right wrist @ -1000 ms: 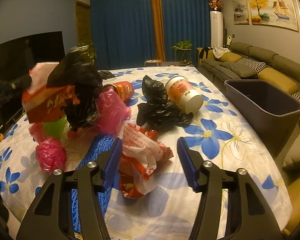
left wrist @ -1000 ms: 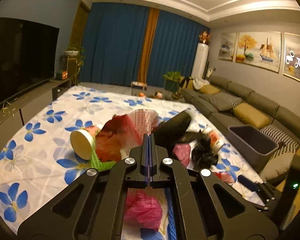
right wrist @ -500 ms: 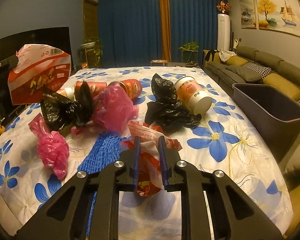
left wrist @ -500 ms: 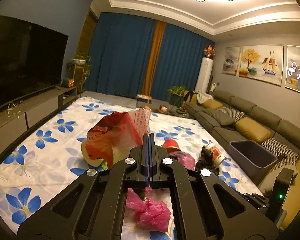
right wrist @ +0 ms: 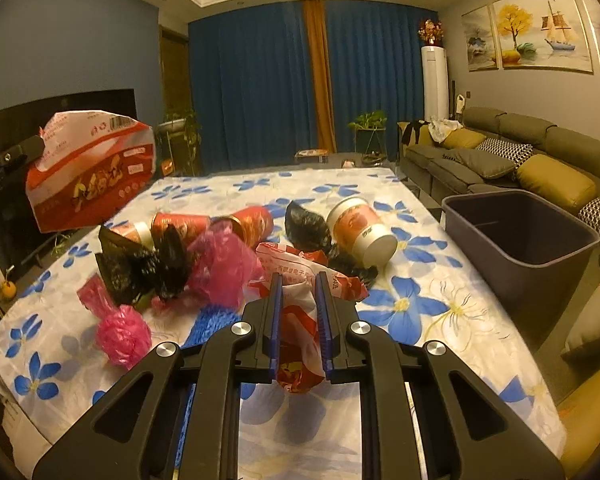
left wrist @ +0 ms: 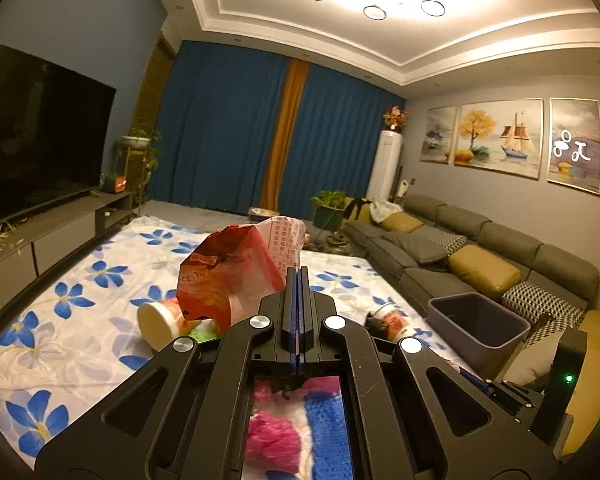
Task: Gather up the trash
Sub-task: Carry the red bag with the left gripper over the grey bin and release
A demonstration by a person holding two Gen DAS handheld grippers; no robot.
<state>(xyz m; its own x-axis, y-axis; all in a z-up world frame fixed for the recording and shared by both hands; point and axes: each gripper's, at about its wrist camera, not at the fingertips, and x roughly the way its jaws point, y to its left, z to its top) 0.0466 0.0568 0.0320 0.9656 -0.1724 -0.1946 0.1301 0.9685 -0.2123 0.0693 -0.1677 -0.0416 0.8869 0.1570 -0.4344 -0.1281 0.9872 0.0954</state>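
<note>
Both grippers now carry trash clear of the table — the left gripper (left wrist: 298,280) pinched tight on a red snack bag (left wrist: 236,276), the right gripper (right wrist: 300,300) having just closed on a crumpled red-and-white wrapper (right wrist: 300,320) and lifted it — so the grey bin (right wrist: 516,236) beside the table looks next.

Black plastic gripper (left wrist: 296,292) frames with cut-out linkage arms, silver round screws, blue finger pads (right wrist: 276,316).

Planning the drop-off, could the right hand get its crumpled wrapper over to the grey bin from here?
Probably yes. The right gripper grips the crumpled wrapper, and the open grey bin stands beside the table, with only bare tablecloth in between.
</note>
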